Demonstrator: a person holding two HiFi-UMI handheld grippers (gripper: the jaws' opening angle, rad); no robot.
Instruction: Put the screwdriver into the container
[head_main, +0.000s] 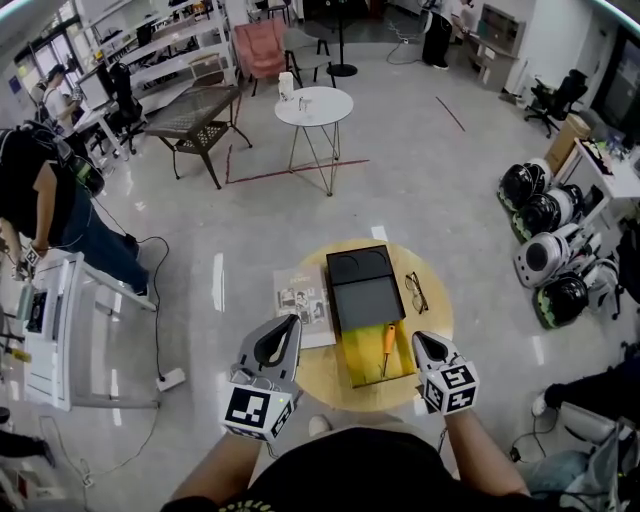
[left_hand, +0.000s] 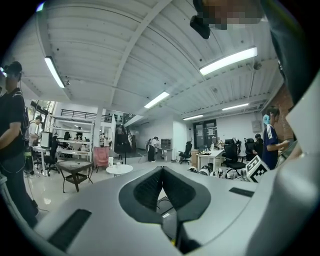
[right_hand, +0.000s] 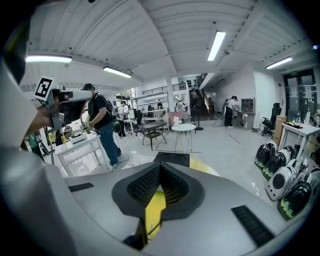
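Note:
In the head view an orange-handled screwdriver (head_main: 387, 346) lies on the yellow near section of a long black container (head_main: 364, 300), which sits on a round wooden table (head_main: 436, 318). My right gripper (head_main: 421, 339) hovers just right of the screwdriver, apart from it, jaws shut and empty. My left gripper (head_main: 290, 323) hangs over the table's left edge, also shut with nothing in it. The left gripper view shows its pads (left_hand: 150, 189) meeting, with the room behind. In the right gripper view the shut gripper (right_hand: 159, 169) points over the container's far end (right_hand: 172, 158).
A pair of glasses (head_main: 416, 292) lies on the table right of the container and a printed booklet (head_main: 303, 299) lies to its left. A small round white table (head_main: 314, 106) stands farther off. Helmets (head_main: 545, 240) lie on the floor at right. A person (head_main: 40, 200) stands at left.

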